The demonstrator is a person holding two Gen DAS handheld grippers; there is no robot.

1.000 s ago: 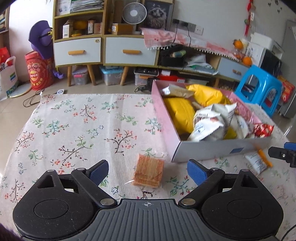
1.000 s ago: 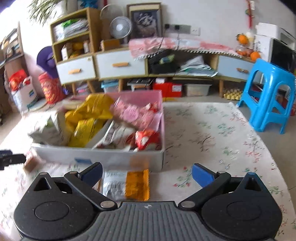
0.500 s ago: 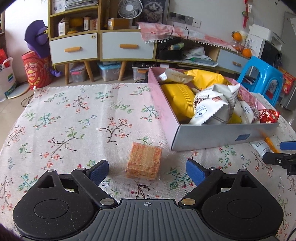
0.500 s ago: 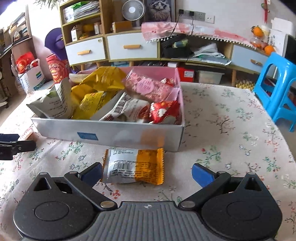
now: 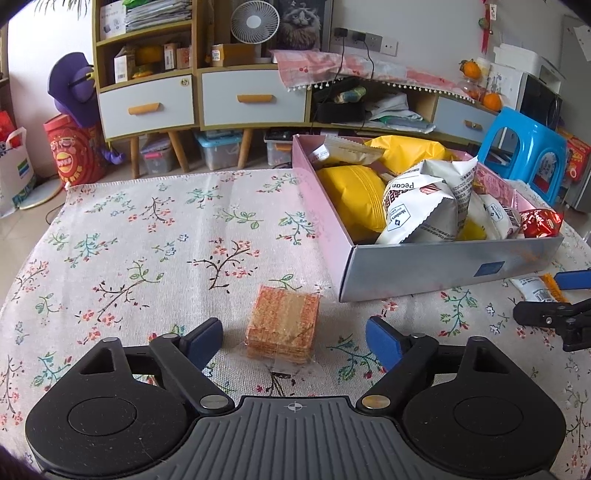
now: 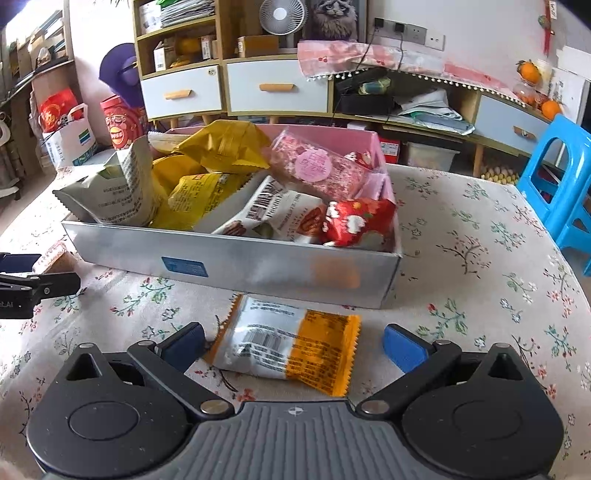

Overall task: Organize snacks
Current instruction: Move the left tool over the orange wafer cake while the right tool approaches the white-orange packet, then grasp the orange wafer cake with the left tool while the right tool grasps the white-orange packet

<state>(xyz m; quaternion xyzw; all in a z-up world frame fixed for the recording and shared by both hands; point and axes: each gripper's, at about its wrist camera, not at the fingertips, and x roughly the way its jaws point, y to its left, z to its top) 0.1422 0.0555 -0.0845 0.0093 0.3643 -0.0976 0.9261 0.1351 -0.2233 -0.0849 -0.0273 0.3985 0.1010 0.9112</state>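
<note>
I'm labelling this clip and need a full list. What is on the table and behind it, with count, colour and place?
Wafer pack: one, orange-tan, on the tablecloth between the left tongs' fingers, untouched.
Snack packet: one, white and orange, on the cloth before the box, between the right tongs' fingers.
Box: one, grey outside, pink inside, mid-table, heaped with yellow, white, pink and red snack bags.
Tablecloth: one, cream with flowers, covering the table.
Stool: one, blue, beyond the table's right side.
Cabinet: one, wood with pale drawers, along the back wall.
Fan: one, white, atop the cabinet.
Left tongs: black, blue pads, closing.
Right tongs: black, blue pads, open.
</note>
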